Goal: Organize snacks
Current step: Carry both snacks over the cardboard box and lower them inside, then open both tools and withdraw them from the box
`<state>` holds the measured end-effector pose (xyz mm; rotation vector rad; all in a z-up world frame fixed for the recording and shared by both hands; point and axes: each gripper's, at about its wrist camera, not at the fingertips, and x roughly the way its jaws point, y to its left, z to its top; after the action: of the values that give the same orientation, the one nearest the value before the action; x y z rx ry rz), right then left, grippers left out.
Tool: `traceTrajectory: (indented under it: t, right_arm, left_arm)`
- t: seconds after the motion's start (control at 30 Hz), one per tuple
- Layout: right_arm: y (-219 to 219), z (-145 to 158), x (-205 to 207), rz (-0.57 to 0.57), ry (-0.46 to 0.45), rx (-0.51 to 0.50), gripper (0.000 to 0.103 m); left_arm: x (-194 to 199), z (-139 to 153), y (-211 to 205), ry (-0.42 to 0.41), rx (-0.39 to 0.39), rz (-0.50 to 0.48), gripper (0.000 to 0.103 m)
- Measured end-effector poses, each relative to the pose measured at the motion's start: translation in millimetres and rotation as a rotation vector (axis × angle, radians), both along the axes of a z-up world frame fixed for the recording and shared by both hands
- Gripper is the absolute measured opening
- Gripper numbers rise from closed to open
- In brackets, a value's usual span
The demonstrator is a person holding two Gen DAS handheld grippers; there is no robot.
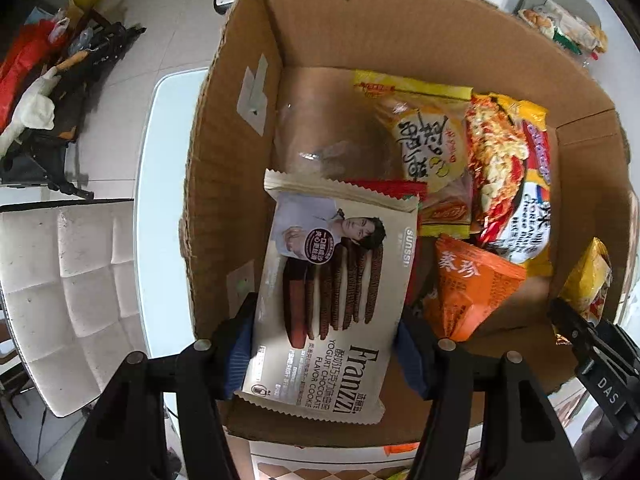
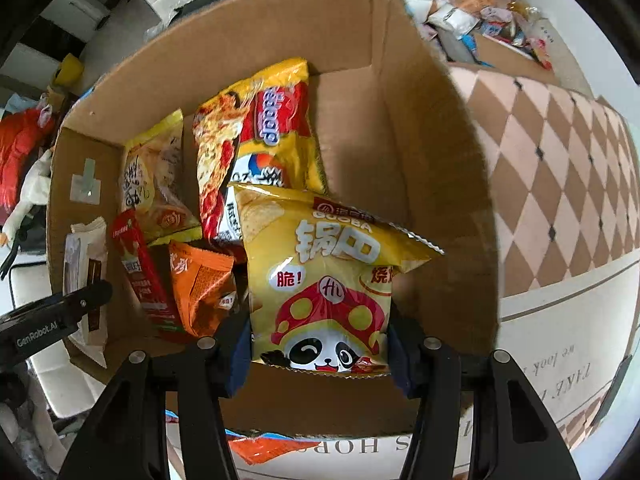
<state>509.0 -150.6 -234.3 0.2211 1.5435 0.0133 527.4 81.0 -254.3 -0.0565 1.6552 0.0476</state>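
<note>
left gripper (image 1: 326,336): lower centre of the left wrist view, pointing down into the box; 2 blue pads pinch the Franzzi cookie pack by its long edges.
Franzzi cookie pack (image 1: 332,280): beige pack, held between the left pads, runs up from the jaws to mid-frame, hanging over the box's near left part; its top edge overlaps a red packet.
right gripper (image 2: 318,354): lower centre of the right wrist view, pointing down; pads clamp the lower end of the yellow chip bag from both sides.
yellow chip bag (image 2: 324,280): panda and red mushroom print, held in the right pads, rising toward centre frame over the box interior, its upper end in front of the noodle pack.
cardboard box (image 1: 236,128): open top, fills most of both views, stands on a white table.
noodle pack (image 2: 260,136): yellow and red, lies on the box floor, upper centre of the right view.
orange packet (image 2: 204,284): on the box floor, just left of the chip bag.
red packet (image 2: 140,268): slim, lies left of the orange packet.
pale yellow bag (image 2: 154,184): on the floor, left of the noodle pack.
checkered cloth (image 2: 560,184): outside the box, right of the right view.
</note>
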Motion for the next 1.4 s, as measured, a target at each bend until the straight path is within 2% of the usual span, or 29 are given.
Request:
traceTrajectory:
  t: [0.07, 0.1, 0.13, 0.17, 0.2, 0.23, 0.3, 0.6, 0.8, 1.03, 1.23, 1.4]
  right_arm:
    - [1.9, -4.1, 0.9, 0.020, 0.016, 0.008, 0.060]
    - [2.5, -6.7, 1.6, 0.027, 0.028, 0.008, 0.065]
    - [4.4, -9.7, 1.6, 0.038, 0.044, 0.009, 0.079]
    - [5.7, -11.8, 1.8, 0.048, 0.056, 0.013, 0.085]
    - [6.7, -11.8, 1.7, 0.051, 0.058, 0.010, 0.093]
    - [8.1, -11.6, 1.7, 0.060, 0.058, 0.003, 0.093]
    - [10.6, -11.8, 1.2, 0.078, 0.062, -0.013, 0.093]
    - [10.4, -2.0, -4.0, 0.075, 0.038, -0.023, 0.093]
    - [7.3, 22.4, -16.3, 0.061, -0.035, -0.056, 0.093]
    - [0.2, 56.1, -38.3, 0.053, -0.132, -0.087, 0.093]
    - [-3.3, 88.1, -64.6, 0.058, -0.222, -0.130, 0.093]
    - [-7.8, 112.3, -86.5, 0.053, -0.280, -0.127, 0.093]
  left_arm:
    - [2.3, -6.2, -0.4, 0.019, -0.014, 0.007, 0.061]
    - [2.6, -8.1, 1.1, 0.026, -0.025, 0.016, 0.061]
    - [3.0, -7.7, 3.2, 0.022, -0.032, 0.025, 0.061]
    - [3.8, -6.6, 4.5, 0.014, -0.034, 0.030, 0.063]
    - [4.3, -5.2, 5.3, 0.006, -0.038, 0.035, 0.069]
    - [5.3, -4.0, 6.0, 0.001, -0.050, 0.042, 0.074]
    - [6.2, -0.9, 5.2, -0.007, -0.064, 0.045, 0.076]
    - [-1.5, 15.4, -4.2, -0.044, -0.072, 0.051, 0.076]
    - [-30.1, 41.1, -21.9, -0.147, -0.053, 0.046, 0.076]
    - [-59.5, 71.9, -22.6, -0.257, -0.045, 0.060, 0.076]
    - [-87.0, 100.5, -25.7, -0.353, -0.001, 0.042, 0.076]
    - [-110.2, 130.0, -29.5, -0.438, 0.024, 0.030, 0.076]
